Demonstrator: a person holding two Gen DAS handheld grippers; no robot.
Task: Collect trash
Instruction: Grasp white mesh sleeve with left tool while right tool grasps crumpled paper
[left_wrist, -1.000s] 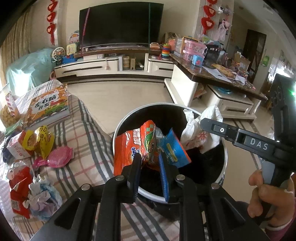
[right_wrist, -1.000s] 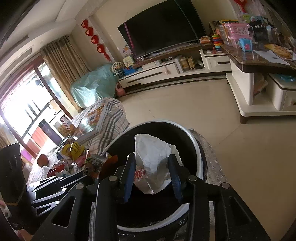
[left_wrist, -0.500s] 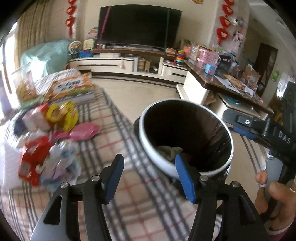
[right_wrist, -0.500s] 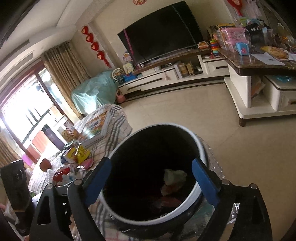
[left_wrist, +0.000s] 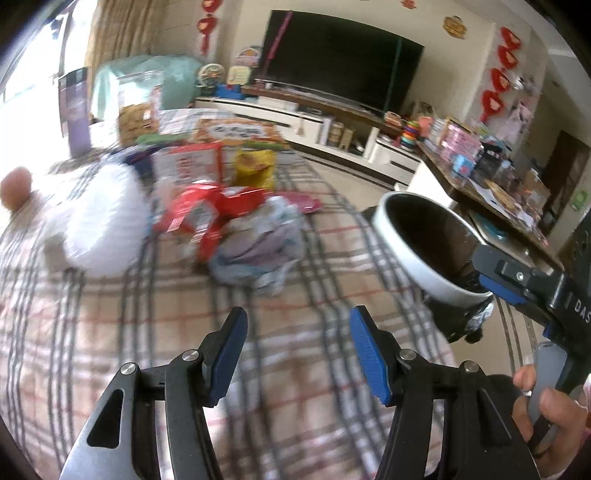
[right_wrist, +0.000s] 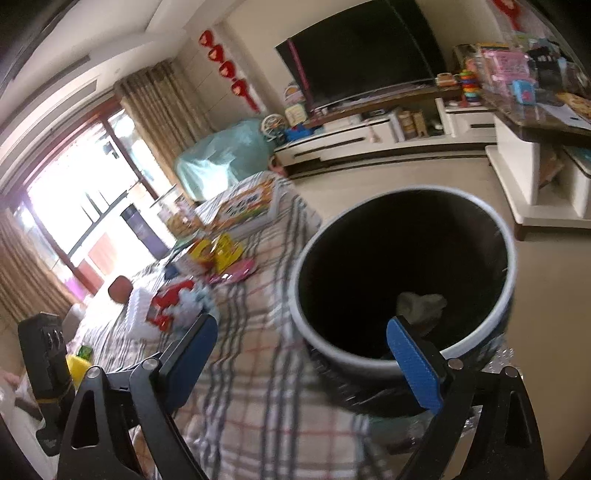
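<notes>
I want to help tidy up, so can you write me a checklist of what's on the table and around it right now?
Surface: plaid tablecloth, bare in front of the left gripper.
Job's things: red wrapper, crumpled pale wrapper, yellow snack bag and pink wrapper lie on the cloth; trash bin at the table edge holds white crumpled paper.
Clutter: picture-book box, white bag.
Grippers: left gripper open, empty; right gripper open, empty.
Cables: nothing seen.
Surroundings: television, white TV cabinet, window curtains.
</notes>
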